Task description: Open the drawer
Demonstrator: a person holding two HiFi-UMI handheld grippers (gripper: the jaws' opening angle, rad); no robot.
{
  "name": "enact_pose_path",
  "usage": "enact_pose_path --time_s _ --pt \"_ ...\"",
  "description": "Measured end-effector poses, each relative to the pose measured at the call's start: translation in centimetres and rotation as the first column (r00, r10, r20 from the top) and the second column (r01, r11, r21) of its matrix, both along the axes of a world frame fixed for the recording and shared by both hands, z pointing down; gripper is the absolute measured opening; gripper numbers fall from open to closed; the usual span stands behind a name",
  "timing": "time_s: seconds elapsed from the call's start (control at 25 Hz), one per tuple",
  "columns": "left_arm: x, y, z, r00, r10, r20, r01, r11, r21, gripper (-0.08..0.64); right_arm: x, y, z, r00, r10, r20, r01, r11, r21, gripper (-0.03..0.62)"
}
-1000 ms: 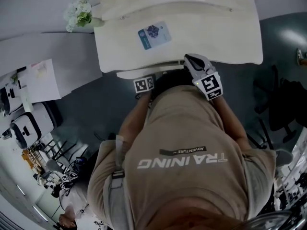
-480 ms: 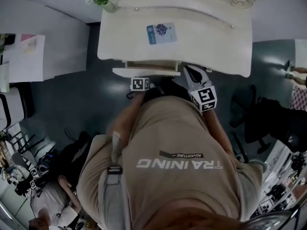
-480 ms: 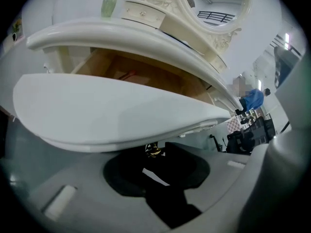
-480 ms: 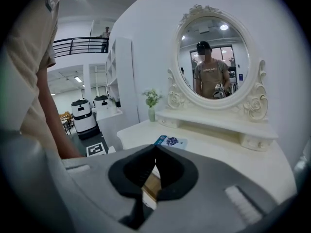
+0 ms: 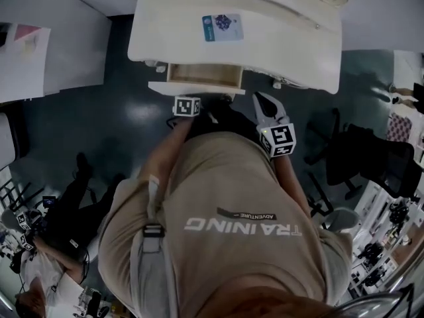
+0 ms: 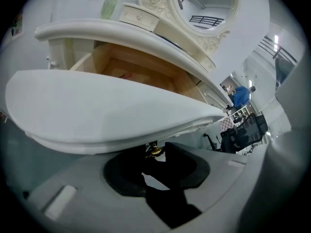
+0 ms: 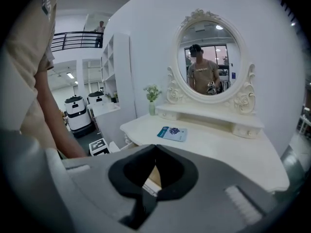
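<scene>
**Left tongs on knob, drawer part way out, pull axis runs down-frame**

In the head view the white drawer with a pale wood inside [image 5: 199, 75] sticks out from the lower edge of the white curved vanity table [image 5: 285, 42], upper centre of the frame. Its front panel has its long axis left-right. The slide axis is square to that, from the table down-frame toward the person.

The left gripper [image 6: 156, 153] sits right below the front panel in the head view, in line with the slide axis. In the left gripper view its jaws are pinched closed round the small brass knob [image 6: 154, 150] under the white front, which fills most of that frame. The open wood box shows above it.

The right gripper [image 7: 156, 147] has its jaws closed tip to tip with nothing between them. In the head view it lies right of the drawer, apart from it, near the table's lower edge. The left is the nearer tool and the one engaged.

Judgement: the drawer looks partly open. The next move would be a straight pull on the knob along the slide axis, no sideways drift, or the small knob may slip out of the pads. How much travel is left cannot be told.

A blue printed card [image 5: 222, 27] lies on the tabletop, well clear.
</scene>
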State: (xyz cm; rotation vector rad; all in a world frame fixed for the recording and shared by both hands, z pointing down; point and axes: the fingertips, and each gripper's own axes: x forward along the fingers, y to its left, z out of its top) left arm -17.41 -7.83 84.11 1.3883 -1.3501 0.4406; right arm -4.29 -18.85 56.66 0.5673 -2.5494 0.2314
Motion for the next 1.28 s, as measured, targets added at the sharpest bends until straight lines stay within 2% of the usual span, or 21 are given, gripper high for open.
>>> enact_pose_path --time_s 0.16,0.32,0.52,0.68,1.0,1.28 --pt "0.7 1.2 0.0 1.0 -0.008 -0.004 0.008 1.0 -0.017 0.135 0.6 0.7 0.0 1.0 0.019 0.014 -0.019 1.0 -0.01 0.003" --pt "1.7 2.4 -0.3 1.0 -0.016 0.002 0.016 1.0 -0.025 0.135 1.9 1.5 -0.3 1.0 0.0 0.026 0.0 1.0 -0.007 0.003" --pt "3.2 2.8 0.1 0.999 -0.016 0.045 0.017 0.999 -0.032 0.133 5.4 1.5 0.0 0.999 0.001 0.048 -0.001 1.0 -0.01 0.003" --pt "3.5 3.6 0.4 0.994 -0.01 0.109 0.017 0.998 -0.057 0.133 8.2 2.0 1.6 0.996 0.028 0.084 -0.025 0.999 -0.043 0.003" --pt "6.0 4.7 0.5 0.979 -0.08 0.187 0.094 0.993 -0.071 0.132 12.5 1.5 3.7 0.993 -0.026 0.117 0.034 0.997 -0.067 0.003" --pt "6.7 6.2 0.3 0.975 -0.082 0.206 0.103 0.99 -0.095 0.132 13.3 1.5 3.2 0.993 -0.026 0.114 0.033 0.998 -0.054 0.003"
